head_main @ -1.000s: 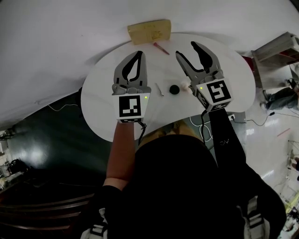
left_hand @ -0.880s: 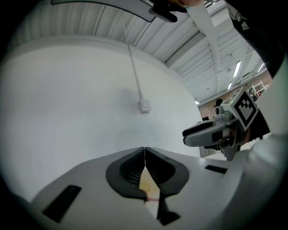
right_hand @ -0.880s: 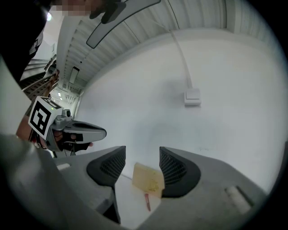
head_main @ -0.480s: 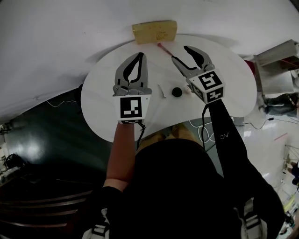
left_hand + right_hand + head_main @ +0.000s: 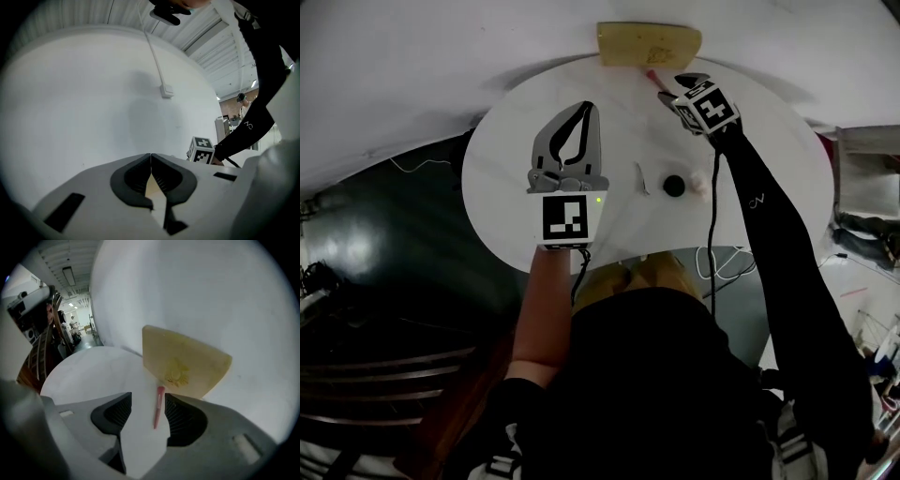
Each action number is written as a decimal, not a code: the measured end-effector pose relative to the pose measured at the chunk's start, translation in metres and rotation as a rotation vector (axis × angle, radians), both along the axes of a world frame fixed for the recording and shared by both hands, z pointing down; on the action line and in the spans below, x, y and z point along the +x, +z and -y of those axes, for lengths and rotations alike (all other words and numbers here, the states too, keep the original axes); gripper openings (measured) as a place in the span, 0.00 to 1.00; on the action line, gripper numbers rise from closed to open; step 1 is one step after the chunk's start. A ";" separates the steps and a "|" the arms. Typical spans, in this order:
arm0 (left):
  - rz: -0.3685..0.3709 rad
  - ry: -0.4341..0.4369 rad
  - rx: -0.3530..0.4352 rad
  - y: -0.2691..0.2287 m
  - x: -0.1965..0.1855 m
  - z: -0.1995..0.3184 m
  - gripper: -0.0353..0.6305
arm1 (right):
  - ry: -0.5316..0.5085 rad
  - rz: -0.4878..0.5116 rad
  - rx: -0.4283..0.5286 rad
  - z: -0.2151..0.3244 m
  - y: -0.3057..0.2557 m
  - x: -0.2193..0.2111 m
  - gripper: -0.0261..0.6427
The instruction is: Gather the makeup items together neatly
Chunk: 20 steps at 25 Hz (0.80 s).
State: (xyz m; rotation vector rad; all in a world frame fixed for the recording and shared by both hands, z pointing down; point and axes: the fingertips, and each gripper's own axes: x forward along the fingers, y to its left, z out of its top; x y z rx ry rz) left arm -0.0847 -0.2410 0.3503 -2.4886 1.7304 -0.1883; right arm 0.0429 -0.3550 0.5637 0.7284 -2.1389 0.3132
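Left gripper (image 5: 151, 155) jaws pressed together at the tips with nothing held, a pale sliver showing through the gap below; white wall (image 5: 89, 93) ahead, a cable (image 5: 153, 63) running down to a small box (image 5: 166, 90); right gripper's marker cube (image 5: 202, 150) and black sleeve (image 5: 257, 115) at right.

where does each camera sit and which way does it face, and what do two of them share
Head view: on the person's head, facing steeply down at the white table; shows both arms, left gripper and right gripper.
Left gripper view: on the left gripper, facing along its shut jaws at a white wall; the right sleeve shows.
Right gripper view: on the right gripper, facing along its open jaws at a pink stick and yellow pouch.
Shared: head and right gripper views both show stick and pouch.
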 end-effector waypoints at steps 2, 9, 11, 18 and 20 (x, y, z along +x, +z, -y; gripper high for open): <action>0.007 -0.021 -0.015 0.006 -0.009 0.006 0.07 | -0.015 -0.044 -0.056 0.010 0.029 0.000 0.36; 0.001 -0.060 -0.032 0.016 -0.029 0.022 0.07 | 0.034 -0.146 -0.201 0.031 0.097 0.014 0.30; -0.008 -0.068 -0.035 0.017 -0.032 0.024 0.06 | 0.055 -0.140 -0.218 0.036 0.098 0.018 0.11; -0.050 -0.049 -0.043 0.020 -0.022 0.024 0.07 | 0.024 -0.110 -0.190 0.027 0.082 0.015 0.11; -0.061 -0.034 -0.036 0.015 -0.017 0.022 0.07 | 0.058 -0.016 -0.150 0.022 0.056 0.008 0.11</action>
